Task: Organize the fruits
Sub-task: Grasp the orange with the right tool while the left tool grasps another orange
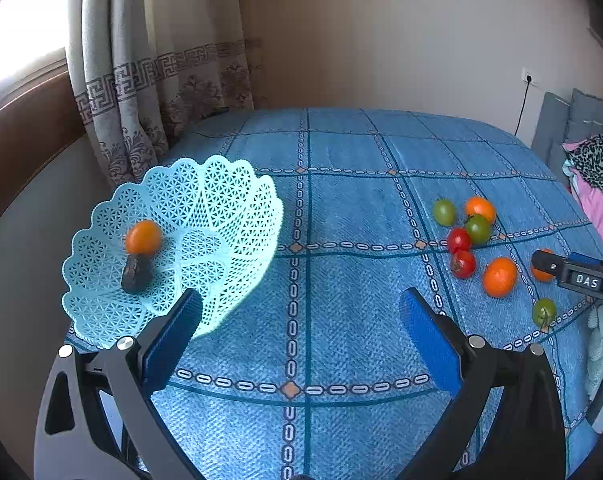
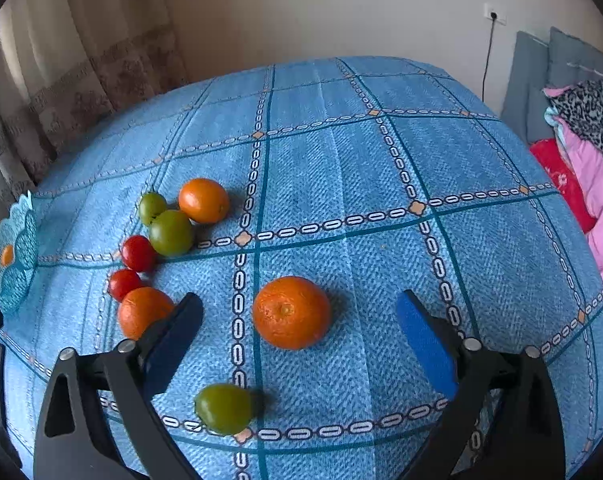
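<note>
Green tomato (image 2: 224,408) nearest, orange (image 2: 291,312) between spread right claw (image 2: 299,316), left claw (image 1: 301,316) spread beside basket (image 1: 237,200)

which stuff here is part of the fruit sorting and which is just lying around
Job: lattice basket with one orange fruit inside; loose mandarin, green tomato, red tomatoes; left gripper and right gripper, both open.

Lying about: pink clothing, grey cushions, curtain.
</note>
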A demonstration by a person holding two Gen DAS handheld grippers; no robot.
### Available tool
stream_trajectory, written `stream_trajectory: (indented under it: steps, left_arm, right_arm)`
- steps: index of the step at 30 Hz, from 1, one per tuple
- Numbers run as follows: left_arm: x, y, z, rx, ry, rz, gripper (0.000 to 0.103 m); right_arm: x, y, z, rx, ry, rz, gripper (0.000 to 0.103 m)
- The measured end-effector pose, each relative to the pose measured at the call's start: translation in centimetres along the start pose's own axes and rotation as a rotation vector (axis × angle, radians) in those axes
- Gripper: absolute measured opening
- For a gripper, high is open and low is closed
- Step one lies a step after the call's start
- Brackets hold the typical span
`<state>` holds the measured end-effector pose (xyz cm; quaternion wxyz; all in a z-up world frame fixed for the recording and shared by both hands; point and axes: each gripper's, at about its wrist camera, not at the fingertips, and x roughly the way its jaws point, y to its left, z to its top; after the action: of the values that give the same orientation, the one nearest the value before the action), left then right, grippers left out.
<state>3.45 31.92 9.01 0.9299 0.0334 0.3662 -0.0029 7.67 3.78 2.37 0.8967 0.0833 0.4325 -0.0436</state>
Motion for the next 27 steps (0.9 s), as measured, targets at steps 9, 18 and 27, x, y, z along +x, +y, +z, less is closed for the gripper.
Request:
stream_trajectory:
  steps: [9, 18, 27]
  left_arm:
    - [0.4, -1.1, -0.2, 0.015, 0.019, -0.017, 0.100]
    - [0.9, -3.7, -0.6, 0.061, 0.041, -0.071, 0.100]
    - [2.0, -7.9, -0.5, 0.087, 0.073, -0.211, 0.098]
  right_arm:
    - [1.2, 0.9, -1.0, -0.090, 0.001, -0.056, 0.053]
    - [-0.2, 0.3, -1.8, -0.070, -0.027, -0.009, 0.040]
    - [-2.0, -1.7, -1.5, -0.040, -0.076, 0.024, 0.039]
